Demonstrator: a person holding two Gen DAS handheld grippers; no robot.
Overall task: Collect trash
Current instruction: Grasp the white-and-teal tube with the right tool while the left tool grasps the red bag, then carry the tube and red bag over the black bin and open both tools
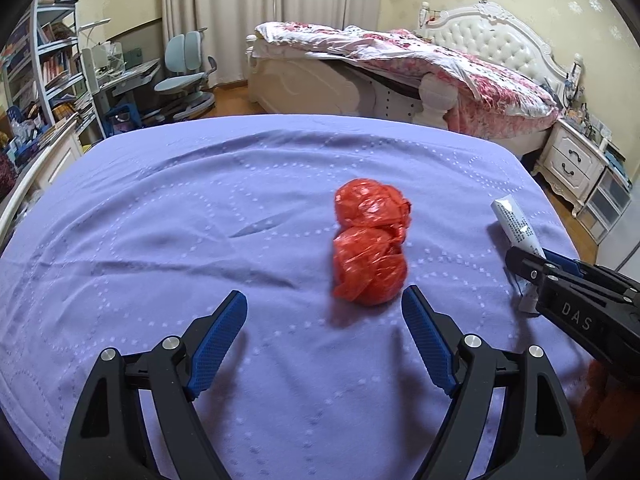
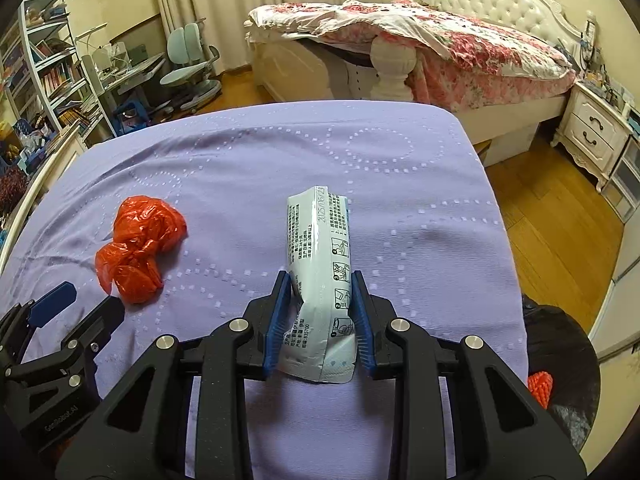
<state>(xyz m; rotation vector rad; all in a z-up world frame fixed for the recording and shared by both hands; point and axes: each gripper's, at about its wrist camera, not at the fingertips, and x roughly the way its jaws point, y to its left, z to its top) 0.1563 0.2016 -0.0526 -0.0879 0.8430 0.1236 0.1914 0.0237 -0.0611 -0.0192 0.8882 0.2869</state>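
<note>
A crumpled red plastic bag (image 1: 370,246) lies on the purple bedspread (image 1: 160,208); it also shows in the right wrist view (image 2: 138,242). My left gripper (image 1: 324,300) is open, its fingers just short of the bag's near end, slightly to its left. My right gripper (image 2: 319,280) is shut on a white and pale-blue printed packet (image 2: 320,264), held above the bedspread (image 2: 420,208). In the left wrist view the packet (image 1: 516,222) sticks out of the right gripper (image 1: 532,268) at the right. The left gripper (image 2: 86,300) shows at the lower left of the right wrist view.
A black trash bag (image 2: 560,360) holding something red-orange sits at the bedspread's right edge. Beyond the far edge stand a bed with a floral quilt (image 1: 440,60), a nightstand (image 1: 572,160), a desk chair (image 1: 188,76) and bookshelves (image 1: 44,64). Wooden floor (image 2: 552,216) lies to the right.
</note>
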